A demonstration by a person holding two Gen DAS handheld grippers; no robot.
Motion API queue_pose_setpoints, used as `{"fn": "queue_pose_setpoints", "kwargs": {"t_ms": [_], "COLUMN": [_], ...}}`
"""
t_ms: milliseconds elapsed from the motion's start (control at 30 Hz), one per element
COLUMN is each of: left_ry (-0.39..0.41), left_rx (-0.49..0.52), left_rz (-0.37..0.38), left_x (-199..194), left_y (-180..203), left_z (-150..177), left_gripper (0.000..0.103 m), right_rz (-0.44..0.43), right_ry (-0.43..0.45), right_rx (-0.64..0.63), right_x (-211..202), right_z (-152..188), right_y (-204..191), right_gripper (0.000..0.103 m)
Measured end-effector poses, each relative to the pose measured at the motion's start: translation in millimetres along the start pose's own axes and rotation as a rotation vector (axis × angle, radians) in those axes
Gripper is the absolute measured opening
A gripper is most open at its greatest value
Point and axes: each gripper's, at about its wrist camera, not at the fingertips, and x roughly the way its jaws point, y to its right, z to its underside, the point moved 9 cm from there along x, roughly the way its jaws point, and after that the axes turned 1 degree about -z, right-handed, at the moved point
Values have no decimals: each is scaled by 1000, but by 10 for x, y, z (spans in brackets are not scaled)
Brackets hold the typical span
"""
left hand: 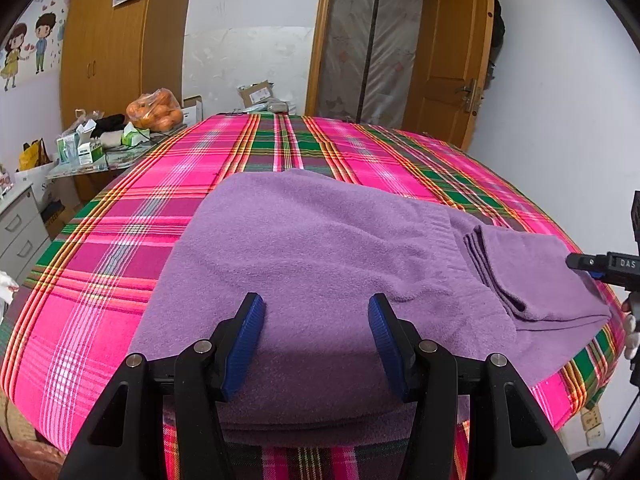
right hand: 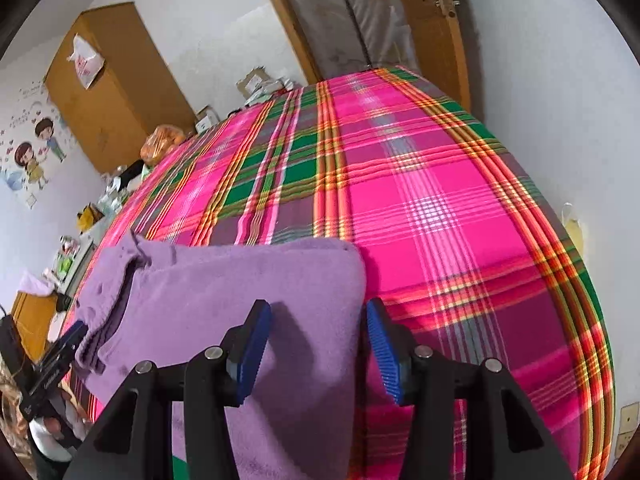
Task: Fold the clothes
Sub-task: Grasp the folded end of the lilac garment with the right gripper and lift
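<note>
The right gripper [left hand: 600,266] body reads "DAS".

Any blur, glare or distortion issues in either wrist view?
Left wrist: sharp, strong fisheye bowing of the plaid bedsheet, left hand-held gripper shadowing the purple sweater. Right wrist: tilted, softer focus, dark vignette corners, no glare.

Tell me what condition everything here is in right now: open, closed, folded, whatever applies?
Purple garment: lying on the bed, partly folded, one end doubled over itself.
Left gripper: open, empty, over the garment.
Right gripper: open, empty, at the garment's edge.
Plaid bedsheet: spread flat.
Room door: open.
Wardrobe: doors closed.
Bag of oranges: looks tied shut.
</note>
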Motion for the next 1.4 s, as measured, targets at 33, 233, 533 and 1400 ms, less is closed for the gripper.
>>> {"fn": "queue_pose_setpoints", "kwargs": {"t_ms": [33, 233, 533, 1400], "left_ry": [0, 2, 2, -12], "left_rx": [0, -1, -3, -15], "left_rz": [0, 3, 4, 26], "left_x": [3, 10, 11, -13], "left_y": [2, 4, 4, 0], "left_z": [-1, -9, -11, -11], "left_gripper": [57, 57, 57, 57], "right_rz": [-8, -74, -236, -398], "right_ry": [-14, -93, -176, -46], "right_rx": [-5, 27, 171, 213], "right_x": [-13, -144, -275, -391], "right_z": [25, 201, 367, -96], "right_y": [-21, -74, -62, -583], "right_gripper": [51, 51, 49, 17]}}
